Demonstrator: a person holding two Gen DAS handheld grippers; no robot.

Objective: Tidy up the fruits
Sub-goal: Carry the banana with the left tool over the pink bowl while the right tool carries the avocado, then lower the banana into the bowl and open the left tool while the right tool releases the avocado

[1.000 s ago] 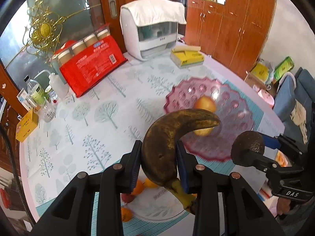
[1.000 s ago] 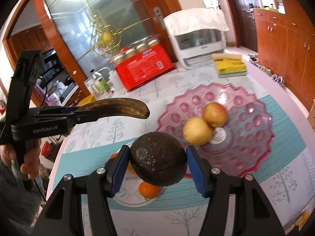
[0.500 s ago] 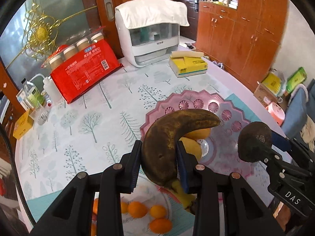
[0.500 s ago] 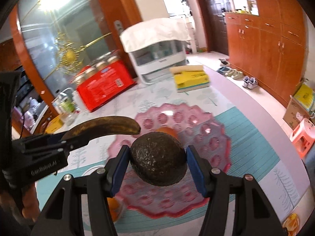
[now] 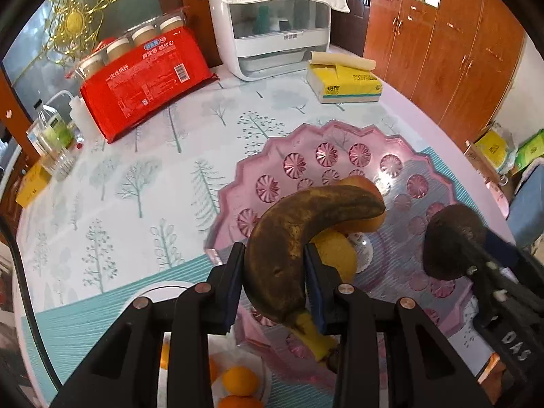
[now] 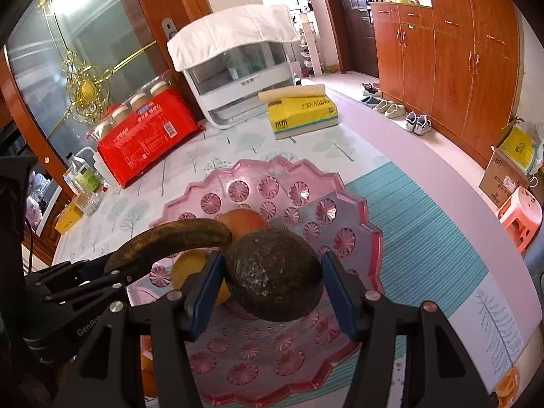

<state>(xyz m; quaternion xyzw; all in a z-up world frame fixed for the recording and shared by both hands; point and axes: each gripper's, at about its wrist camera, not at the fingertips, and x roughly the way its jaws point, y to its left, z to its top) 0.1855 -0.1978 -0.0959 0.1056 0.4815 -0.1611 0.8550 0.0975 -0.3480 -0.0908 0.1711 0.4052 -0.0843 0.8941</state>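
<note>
The banana between the left tongs covers most of the two pale fruits behind it. Small oranges below those tongs are cut by the frame's edge. The avocado hides the pink tray's centre.

Browned banana and dark avocado held above pink plate.

Table: tree-print cloth beneath my view.
On it: pink plate, white plate, red pack, yellow tissue box, white appliance, bottles.
</note>
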